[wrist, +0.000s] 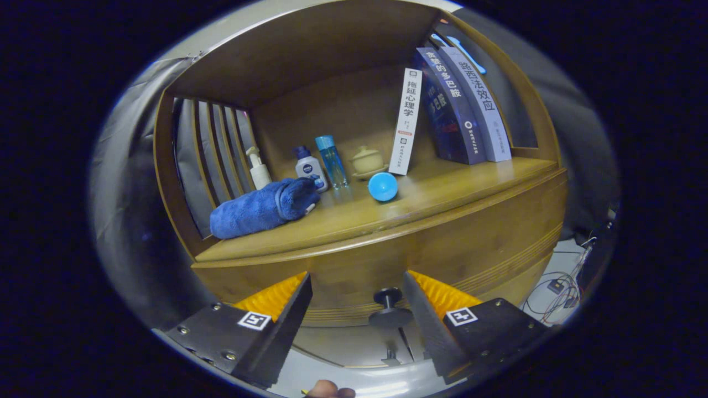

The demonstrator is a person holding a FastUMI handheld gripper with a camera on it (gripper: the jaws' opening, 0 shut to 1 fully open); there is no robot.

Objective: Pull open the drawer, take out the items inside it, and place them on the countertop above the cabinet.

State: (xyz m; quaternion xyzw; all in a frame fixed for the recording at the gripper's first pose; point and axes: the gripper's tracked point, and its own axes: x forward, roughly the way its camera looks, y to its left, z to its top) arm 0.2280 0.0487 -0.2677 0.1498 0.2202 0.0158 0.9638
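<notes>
**Gripper is standing open before the drawer knob**

The gripper [357, 301] is holding nothing; its fingers are standing wide apart, and the dark round knob [389, 307] of the drawer [487, 243] is sitting between them, nearer to the right finger and touching neither. The drawer front is lying flush with the cabinet, so the drawer is looking closed, and what is inside I cannot tell.

On the worktop [442, 185] above it, a rolled blue towel [260, 207], a blue ball [383, 186], some bottles [321, 163], a small lidded cup [367, 161] and several books [459, 105] are already resting. This scene is fitting two stages: a drawer waiting to be pulled, or a drawer emptied and pushed in again with its things lying on top.

As a judgement on handling: the knob is looking hard, smooth and small, with a thin neck behind a wider head. The best hold is probably on the neck, so the head is stopping the fingers from slipping off. The wooden drawer is probably stiff and somewhat heavy, so a straight, even pull would suit it. The towel is soft and easy to pinch; the ball may roll and slip.
</notes>
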